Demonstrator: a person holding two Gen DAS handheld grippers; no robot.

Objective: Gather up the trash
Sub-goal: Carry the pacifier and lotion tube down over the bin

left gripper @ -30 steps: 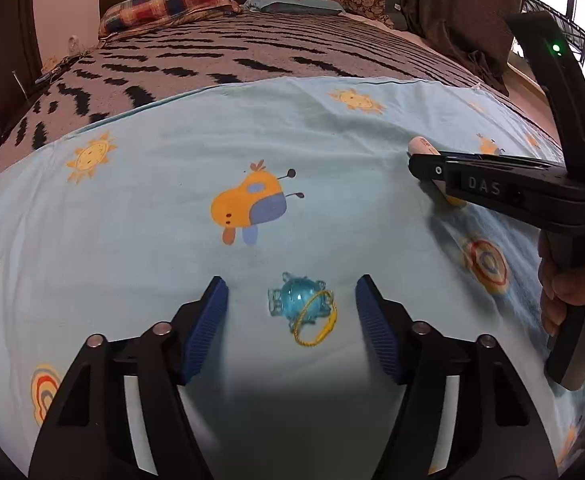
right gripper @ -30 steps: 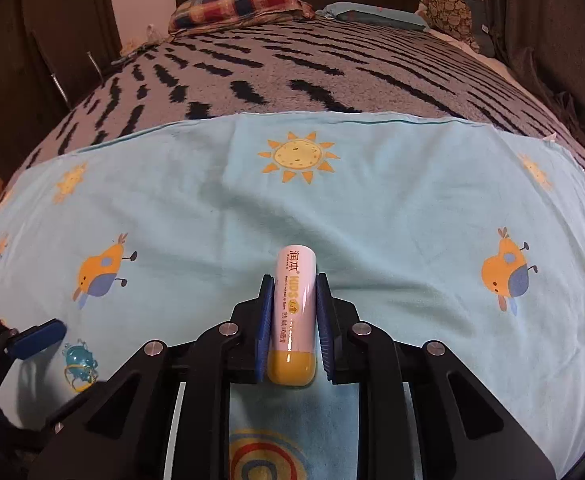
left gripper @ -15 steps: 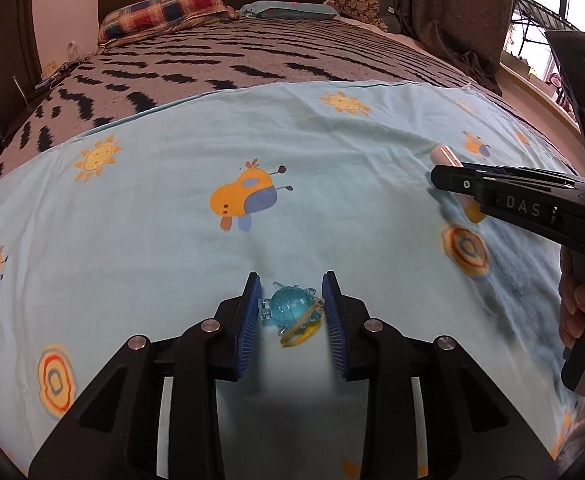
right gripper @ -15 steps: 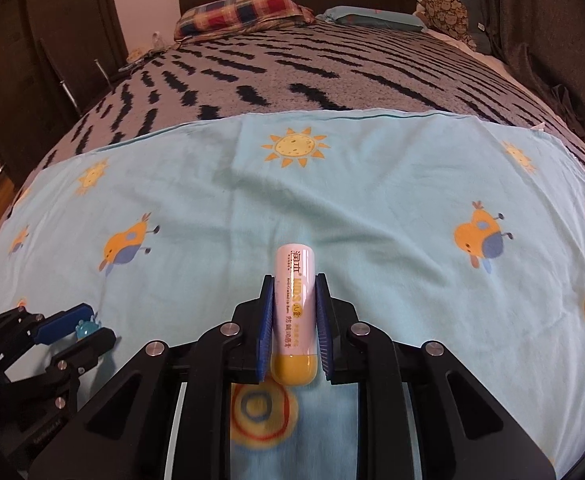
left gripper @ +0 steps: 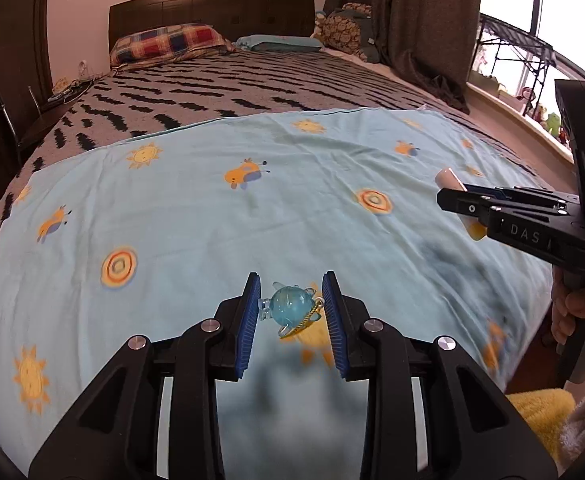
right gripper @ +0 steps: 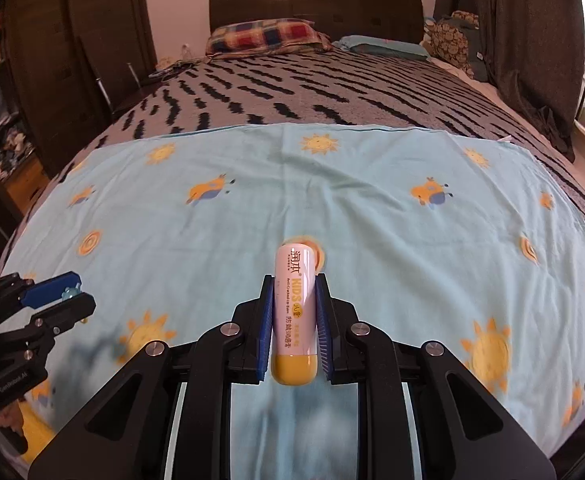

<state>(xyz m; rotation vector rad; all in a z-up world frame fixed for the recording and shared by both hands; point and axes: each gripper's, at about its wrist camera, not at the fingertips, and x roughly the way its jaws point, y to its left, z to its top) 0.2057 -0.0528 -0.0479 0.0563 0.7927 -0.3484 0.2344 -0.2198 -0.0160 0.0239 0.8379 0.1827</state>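
Observation:
My left gripper [left gripper: 291, 300] is shut on a small clear blue ball-shaped toy [left gripper: 291, 309] with a yellow ring, held above the light blue printed sheet [left gripper: 252, 208]. My right gripper [right gripper: 295, 296] is shut on a pink lip-balm tube [right gripper: 294, 312] with a yellow cap, also lifted off the sheet. The right gripper shows in the left wrist view [left gripper: 448, 200] at the right with the tube [left gripper: 450, 180] poking out. The left gripper shows in the right wrist view [right gripper: 74, 290] at the lower left, the toy [right gripper: 69, 291] just visible.
The sheet [right gripper: 372, 208] lies over a grey black-patterned bedspread [left gripper: 220, 92]. Pillows [left gripper: 168, 42] and a dark headboard are at the far end. A yellow towel [left gripper: 540, 420] lies off the bed's near right edge. A dark wardrobe [right gripper: 72, 60] stands left; curtains and a window right.
My left gripper closed on the blue toy and lifted it off the sheet. My right gripper, holding the tube throughout, rose and pulled back from the bed.

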